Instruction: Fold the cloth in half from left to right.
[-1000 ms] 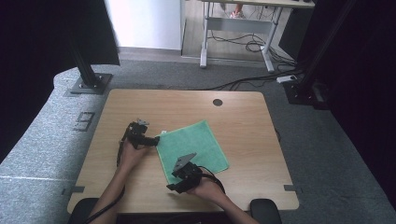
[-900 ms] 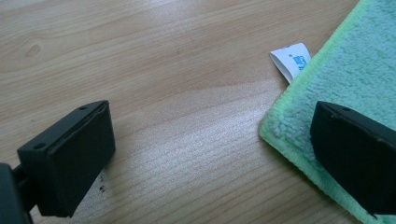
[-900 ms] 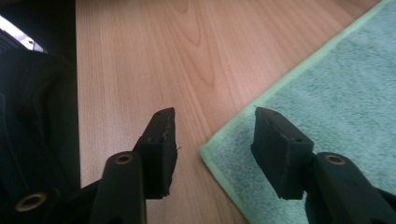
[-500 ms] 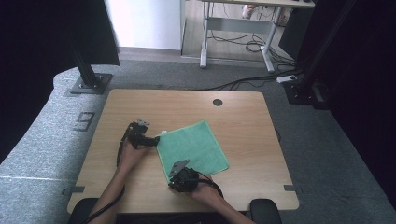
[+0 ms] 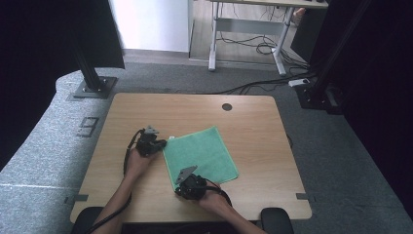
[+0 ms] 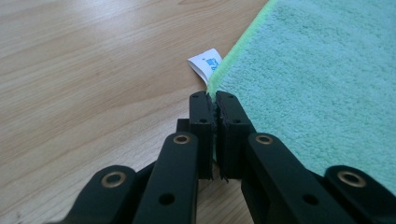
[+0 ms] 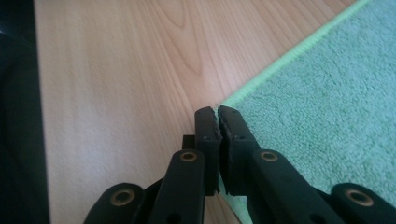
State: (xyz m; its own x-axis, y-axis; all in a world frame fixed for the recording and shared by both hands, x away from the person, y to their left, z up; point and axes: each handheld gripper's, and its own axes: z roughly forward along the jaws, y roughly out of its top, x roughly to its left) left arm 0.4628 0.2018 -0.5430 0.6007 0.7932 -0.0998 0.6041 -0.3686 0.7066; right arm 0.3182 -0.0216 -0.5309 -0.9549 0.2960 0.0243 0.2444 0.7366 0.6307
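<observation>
Pinching the green towel [image 5: 199, 155] at two corners now: the left gripper [image 6: 214, 99] has just closed on the edge beside the white tag [image 6: 205, 64], the right gripper [image 7: 217, 113] on the near corner. The towel lies flat at centre frame on the table [image 5: 253, 122]. Grasping looks done; next calls for lifting both corners together, evenly. No containers about.

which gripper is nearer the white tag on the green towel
Left. The left gripper pinches the green towel edge right beside the white tag; the right gripper grips another corner, nearer the person.
</observation>
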